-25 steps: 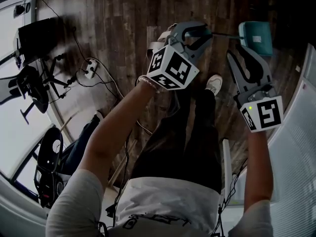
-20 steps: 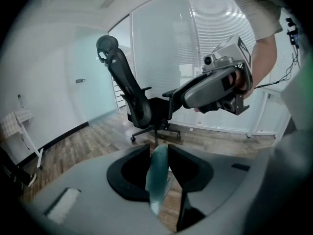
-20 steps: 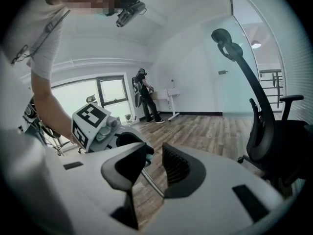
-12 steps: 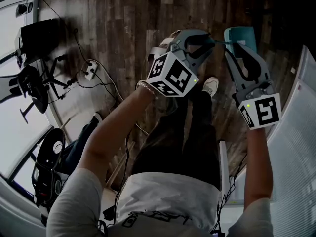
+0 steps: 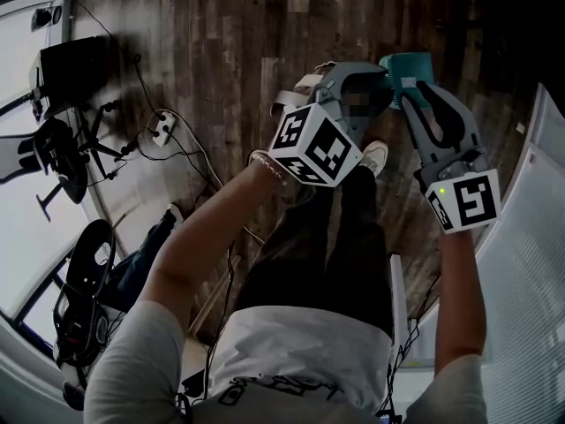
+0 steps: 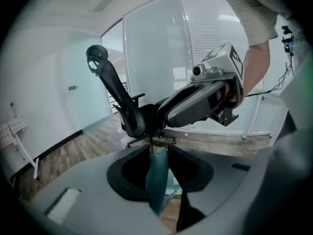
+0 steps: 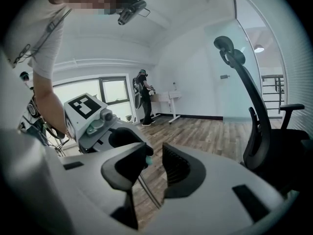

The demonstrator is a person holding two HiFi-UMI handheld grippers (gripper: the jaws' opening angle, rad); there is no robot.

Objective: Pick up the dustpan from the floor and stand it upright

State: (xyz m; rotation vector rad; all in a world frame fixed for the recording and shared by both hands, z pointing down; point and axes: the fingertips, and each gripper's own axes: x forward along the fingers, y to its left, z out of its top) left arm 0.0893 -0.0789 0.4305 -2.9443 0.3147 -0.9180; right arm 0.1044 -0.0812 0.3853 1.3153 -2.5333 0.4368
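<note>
The teal dustpan [image 5: 409, 66] hangs off the wooden floor at the top right of the head view. My left gripper [image 5: 378, 78] is shut on its teal handle [image 6: 157, 177], which stands upright between the black pads [image 6: 193, 168] in the left gripper view. A thin metal rod [image 7: 146, 192] of the dustpan runs down between the jaws of my right gripper [image 7: 154, 163], which stand apart and press on nothing. That right gripper [image 5: 417, 104] sits just right of the left one, beside the pan. The pan's mouth is hidden behind the grippers.
A black office chair [image 7: 259, 131] stands close ahead of the grippers. A power strip [image 5: 161, 124] with cables and a chair base [image 5: 53, 148] lie on the floor at the left. White blinds [image 5: 530, 263] run along the right. My shoe [image 5: 378, 155] is below the grippers.
Both grippers have risen, and the dustpan has come up with the left one, shifting left in the head view to sit close above the two grippers.
</note>
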